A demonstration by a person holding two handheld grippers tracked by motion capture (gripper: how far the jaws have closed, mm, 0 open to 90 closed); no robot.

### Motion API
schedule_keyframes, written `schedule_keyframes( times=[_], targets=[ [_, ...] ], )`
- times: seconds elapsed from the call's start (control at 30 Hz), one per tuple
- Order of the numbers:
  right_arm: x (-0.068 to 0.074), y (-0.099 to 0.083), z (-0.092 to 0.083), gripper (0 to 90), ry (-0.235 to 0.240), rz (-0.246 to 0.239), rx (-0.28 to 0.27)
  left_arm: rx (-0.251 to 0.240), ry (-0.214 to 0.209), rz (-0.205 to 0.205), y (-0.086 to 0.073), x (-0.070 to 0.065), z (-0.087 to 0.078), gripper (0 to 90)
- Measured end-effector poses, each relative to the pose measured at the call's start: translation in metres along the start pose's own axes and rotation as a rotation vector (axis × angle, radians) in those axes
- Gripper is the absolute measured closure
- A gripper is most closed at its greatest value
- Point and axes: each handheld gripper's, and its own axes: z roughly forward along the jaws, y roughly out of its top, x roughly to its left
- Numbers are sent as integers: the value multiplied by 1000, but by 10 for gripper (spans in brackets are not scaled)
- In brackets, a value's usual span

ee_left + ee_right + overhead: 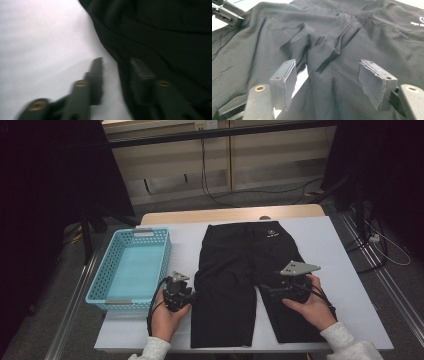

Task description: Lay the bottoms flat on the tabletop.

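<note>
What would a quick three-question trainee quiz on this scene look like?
1. What sits on the table to the left of the black shorts? A) a turquoise basket B) a red box C) a metal tray
2. True or false: the basket holds folded clothes.
3. Fill in: the jaws of the right claw stand ____ above the fabric near the crotch of the shorts.
Key: 1 A; 2 false, its floor is bare; 3 open.

Black shorts (240, 270) with small white waistband logo, spread flat on the white table cover, legs toward the person
</note>
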Motion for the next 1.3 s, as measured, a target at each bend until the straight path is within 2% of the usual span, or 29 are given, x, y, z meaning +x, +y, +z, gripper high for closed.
schedule_keyframes(
  times=[0.03,0.07,0.13,0.2,0.3,0.33,0.37,0.4,0.43,0.47,0.53,0.63,0.83,0.93,1.1,1.17,1.3],
  targets=[
    [0,0,0,327,0,0,-2,3,-23,-26,-1,1,-1,834],
    [0,0,-1,329,-2,-1,-3,11,-37,-42,-1,2,-2,881],
    [0,0,-1,329,-5,-2,-3,13,-32,-53,-3,3,-6,892],
    [-1,0,-2,329,-4,1,-4,24,-49,-65,-6,6,-12,892],
    [-1,0,-2,328,1,-2,1,5,-37,-60,-11,7,-18,867],
    [-1,0,-2,326,2,-1,0,-8,-31,-54,-12,6,-20,827],
    [-1,0,-2,323,1,-1,-2,-21,-16,-47,-13,6,-20,733],
    [-1,0,-2,323,1,-1,-3,-22,-1,-45,-14,7,-21,571],
    [-1,0,-2,323,1,-2,-3,-16,1,-43,-16,7,-20,476],
    [-1,0,-2,322,2,0,-3,-18,-1,-41,-17,7,-20,492],
    [-1,0,-2,320,1,-2,-1,-22,9,-24,-19,5,-18,446],
    [-1,0,-2,318,1,-1,0,-20,15,-15,-20,-1,-17,441],
    [-1,-1,-2,314,-5,-2,3,4,-6,-52,-22,-12,-17,601],
    [-1,0,-2,309,-5,-7,-5,15,-9,-43,-20,-19,-14,668],
    [0,1,-2,300,-7,-12,-14,23,-59,-79,-18,-20,-10,854],
    [0,1,-1,296,-8,-9,-7,28,-78,-90,-17,-21,-9,876],
    [0,1,-1,296,-11,-10,-8,35,-75,-88,-14,-23,-8,885]
  ],
)
